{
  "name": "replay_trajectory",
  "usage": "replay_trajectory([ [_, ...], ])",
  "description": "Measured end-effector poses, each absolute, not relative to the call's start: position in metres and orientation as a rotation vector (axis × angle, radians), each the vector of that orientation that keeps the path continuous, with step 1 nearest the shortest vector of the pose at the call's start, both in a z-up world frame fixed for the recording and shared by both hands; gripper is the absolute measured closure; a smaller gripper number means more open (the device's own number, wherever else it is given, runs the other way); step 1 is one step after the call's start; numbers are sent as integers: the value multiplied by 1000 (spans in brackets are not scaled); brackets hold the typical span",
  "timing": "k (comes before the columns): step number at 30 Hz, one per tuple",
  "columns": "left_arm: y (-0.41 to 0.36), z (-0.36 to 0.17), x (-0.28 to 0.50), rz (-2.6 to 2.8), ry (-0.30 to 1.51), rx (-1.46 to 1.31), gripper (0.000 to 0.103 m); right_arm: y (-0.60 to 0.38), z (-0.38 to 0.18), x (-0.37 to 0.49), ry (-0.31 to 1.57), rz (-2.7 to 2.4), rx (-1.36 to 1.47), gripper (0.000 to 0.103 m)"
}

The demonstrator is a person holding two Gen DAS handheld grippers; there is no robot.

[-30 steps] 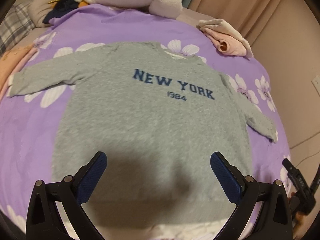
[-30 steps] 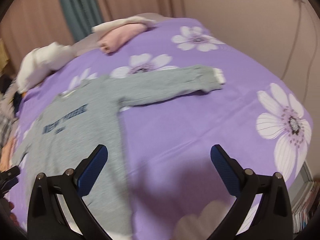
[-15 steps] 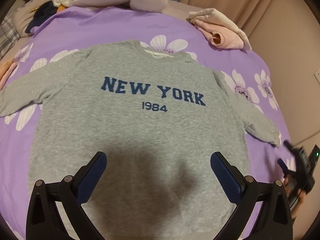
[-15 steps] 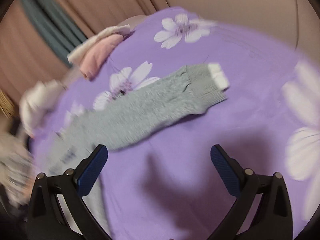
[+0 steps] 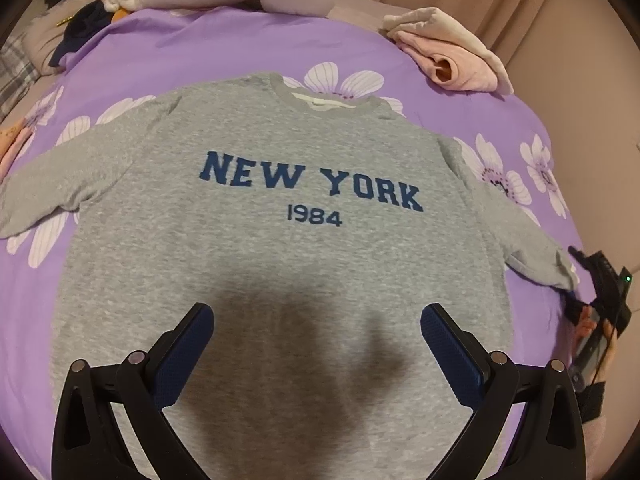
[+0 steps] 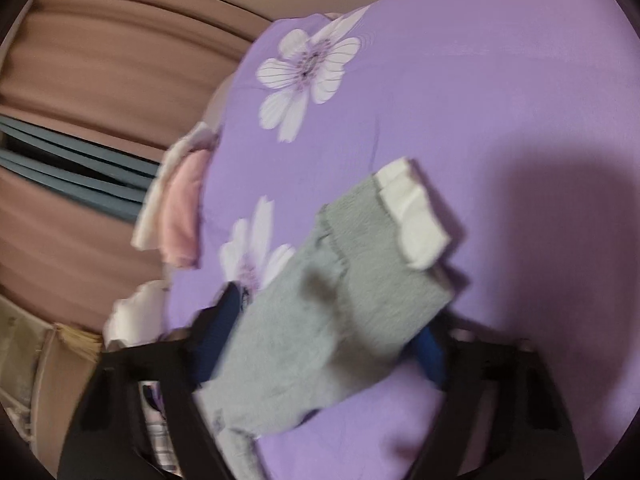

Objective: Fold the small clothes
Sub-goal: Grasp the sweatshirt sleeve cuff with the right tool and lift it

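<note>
Closing around the sweatshirt sleeve (image 6: 320, 312), the right tool (image 6: 324, 320) tilts (rolled sideways).

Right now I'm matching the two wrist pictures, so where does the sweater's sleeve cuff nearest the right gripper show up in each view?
Left wrist view: the cuff sits at the right edge, just left of the right gripper.
Right wrist view: the cuff fills the centre, between the closing jaws of the right gripper; the picture is blurred.
Shared landmark: the pink folded clothes on the purple sheet.
</note>
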State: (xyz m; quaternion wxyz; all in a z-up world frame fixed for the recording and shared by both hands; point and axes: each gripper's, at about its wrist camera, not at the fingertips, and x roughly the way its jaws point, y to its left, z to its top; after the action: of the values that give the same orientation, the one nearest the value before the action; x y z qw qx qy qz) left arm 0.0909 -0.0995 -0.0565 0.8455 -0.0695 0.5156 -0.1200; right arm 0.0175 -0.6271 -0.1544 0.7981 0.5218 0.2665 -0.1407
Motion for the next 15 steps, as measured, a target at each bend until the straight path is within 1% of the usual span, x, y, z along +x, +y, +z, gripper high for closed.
replay_trajectory([
  [1, -96, -56, 91, -247, 1084, -148, 1, -627, -155, 22, 581, -319, 1105, 58],
  [2, -94, -56, 91, -242, 1082, -150, 1, -626, -155, 24, 591, -335, 1089, 64],
  [3, -91, -56, 91, -236, 1081, -153, 1, -625, -153, 25, 606, -364, 1057, 76],
  [8, -74, -59, 90, -210, 1096, -179, 1, -617, -133, 21, 594, -403, 924, 84],
  [15, -47, -58, 81, -194, 1093, -217, 1, -555, -63, 46, 584, -360, 573, 85],
])
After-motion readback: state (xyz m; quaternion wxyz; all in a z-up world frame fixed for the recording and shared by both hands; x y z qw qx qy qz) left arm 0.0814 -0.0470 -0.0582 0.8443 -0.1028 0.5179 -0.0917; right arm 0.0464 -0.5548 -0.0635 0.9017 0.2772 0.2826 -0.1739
